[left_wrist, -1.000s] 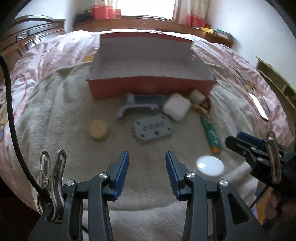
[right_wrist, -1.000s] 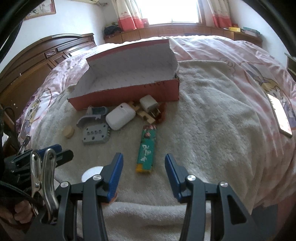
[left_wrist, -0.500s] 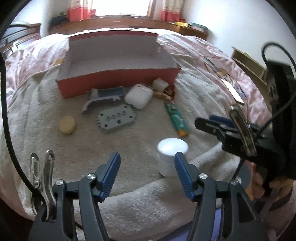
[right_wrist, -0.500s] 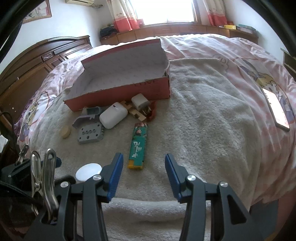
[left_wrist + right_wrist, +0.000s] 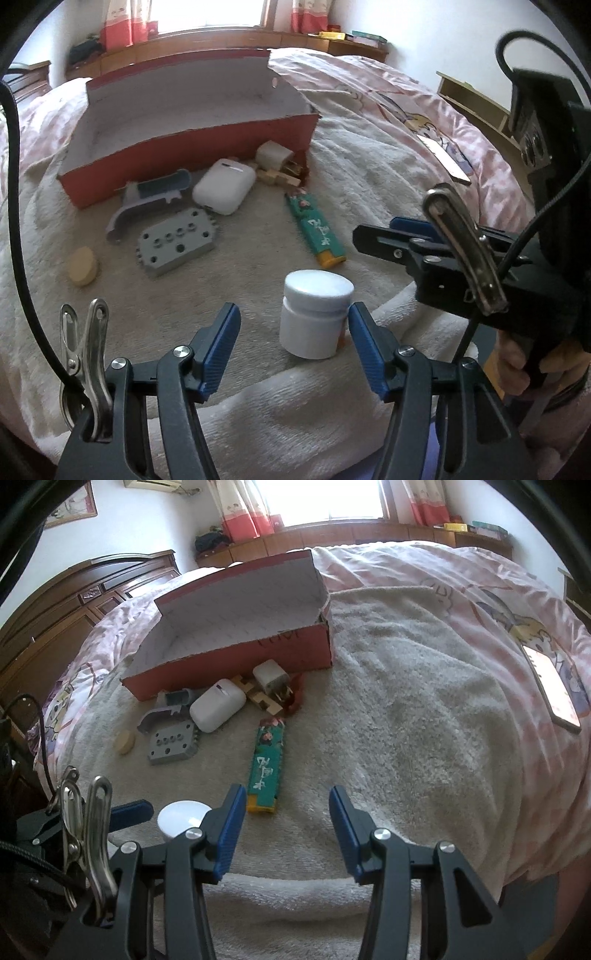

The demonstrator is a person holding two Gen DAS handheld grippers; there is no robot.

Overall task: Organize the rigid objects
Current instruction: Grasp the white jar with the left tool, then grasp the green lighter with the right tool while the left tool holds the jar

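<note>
A white screw-cap bottle (image 5: 314, 314) stands on the beige towel between my left gripper's (image 5: 293, 314) blue fingers. The right pad is close beside it and the left pad is well clear, so the gripper is open. Farther off lie a green lighter (image 5: 317, 232), a white earbuds case (image 5: 225, 186), a grey holed plate (image 5: 177, 245), a grey bracket (image 5: 147, 203), a yellow disc (image 5: 84, 266) and a white charger plug (image 5: 273, 155), all in front of the empty red box (image 5: 192, 147). My right gripper (image 5: 286, 801) hovers open over the towel, the lighter (image 5: 267, 764) just beyond its left finger.
The towel (image 5: 424, 701) covers a bed with a pink sheet. A phone (image 5: 554, 686) lies on the sheet at the right. Dark wooden furniture (image 5: 74, 602) stands at the left. A hand holds the right gripper's handle (image 5: 524, 354).
My left gripper has swung right toward the white bottle with its jaws spread wider; the bottle now stands between its fingers. The right gripper has stayed almost still.
</note>
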